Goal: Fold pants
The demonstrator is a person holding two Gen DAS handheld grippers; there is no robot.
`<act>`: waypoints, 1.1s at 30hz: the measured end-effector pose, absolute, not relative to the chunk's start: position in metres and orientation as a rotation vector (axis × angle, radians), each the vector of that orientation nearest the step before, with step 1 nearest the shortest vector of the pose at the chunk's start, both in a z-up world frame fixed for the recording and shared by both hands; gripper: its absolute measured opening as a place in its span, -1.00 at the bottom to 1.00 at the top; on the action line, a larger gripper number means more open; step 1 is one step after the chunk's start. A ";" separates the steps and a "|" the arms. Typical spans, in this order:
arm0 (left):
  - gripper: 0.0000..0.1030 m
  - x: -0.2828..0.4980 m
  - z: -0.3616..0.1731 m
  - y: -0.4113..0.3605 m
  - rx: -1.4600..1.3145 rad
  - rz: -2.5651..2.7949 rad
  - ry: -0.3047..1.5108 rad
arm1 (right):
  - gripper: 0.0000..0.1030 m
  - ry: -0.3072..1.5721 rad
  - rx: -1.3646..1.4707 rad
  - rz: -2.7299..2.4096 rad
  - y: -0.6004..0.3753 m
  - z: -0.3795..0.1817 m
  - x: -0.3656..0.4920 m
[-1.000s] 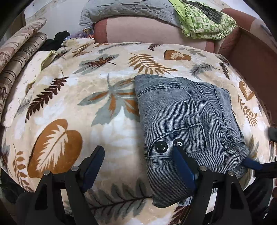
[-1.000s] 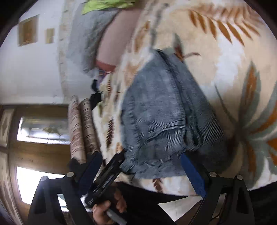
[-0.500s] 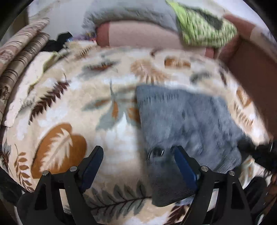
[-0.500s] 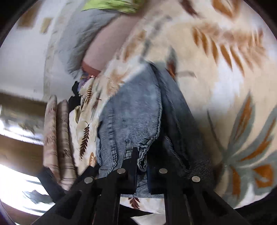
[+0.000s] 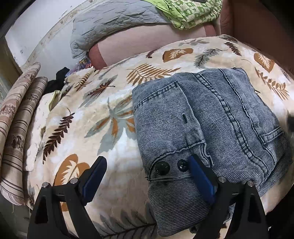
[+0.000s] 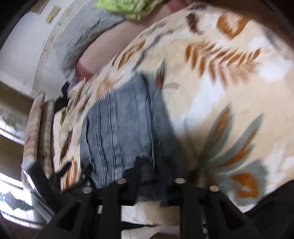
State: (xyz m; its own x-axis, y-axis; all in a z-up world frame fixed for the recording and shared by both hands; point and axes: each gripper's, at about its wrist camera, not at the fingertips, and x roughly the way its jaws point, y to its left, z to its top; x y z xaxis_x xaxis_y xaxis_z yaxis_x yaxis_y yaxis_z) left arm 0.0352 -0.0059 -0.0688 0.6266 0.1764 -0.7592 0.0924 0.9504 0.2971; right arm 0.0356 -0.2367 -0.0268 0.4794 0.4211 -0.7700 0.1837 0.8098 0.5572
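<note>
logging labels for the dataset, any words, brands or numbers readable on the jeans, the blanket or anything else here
None can be read.
jeans: two dark buttons, any marking too small to tell.
green patterned cloth: shapes only, no legible letters.
leaf blanket: print only, no text.
Right wrist view: too blurred.

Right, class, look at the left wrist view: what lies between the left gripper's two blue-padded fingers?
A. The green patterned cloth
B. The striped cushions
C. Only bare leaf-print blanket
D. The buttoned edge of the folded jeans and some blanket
D: the left gripper stands open, with the two black buttons on the jeans and a patch of the leaf-print blanket between its fingers.
</note>
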 end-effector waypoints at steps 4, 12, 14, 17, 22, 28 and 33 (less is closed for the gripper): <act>0.76 0.035 -0.068 -0.005 0.331 0.053 0.891 | 0.29 1.008 0.724 0.298 -0.229 0.001 0.052; 0.75 0.033 -0.055 0.002 0.280 -0.015 0.890 | -1.00 1.280 0.876 0.319 -0.233 -0.094 0.080; 0.75 0.028 -0.037 0.014 0.225 0.009 0.826 | -1.00 1.291 0.795 0.316 -0.232 -0.082 0.080; 0.75 0.034 -0.044 0.023 0.211 0.043 0.863 | -0.86 1.274 0.650 0.309 -0.218 -0.053 0.086; 0.73 0.034 -0.065 0.006 0.327 0.068 0.879 | -0.40 1.142 0.587 0.429 -0.184 0.004 0.126; 0.73 0.036 -0.067 0.014 0.291 0.056 0.891 | 0.49 1.241 0.536 0.341 -0.169 -0.046 0.191; 0.74 0.039 -0.065 0.029 0.173 0.003 0.912 | 0.11 1.255 0.589 0.270 -0.196 -0.078 0.186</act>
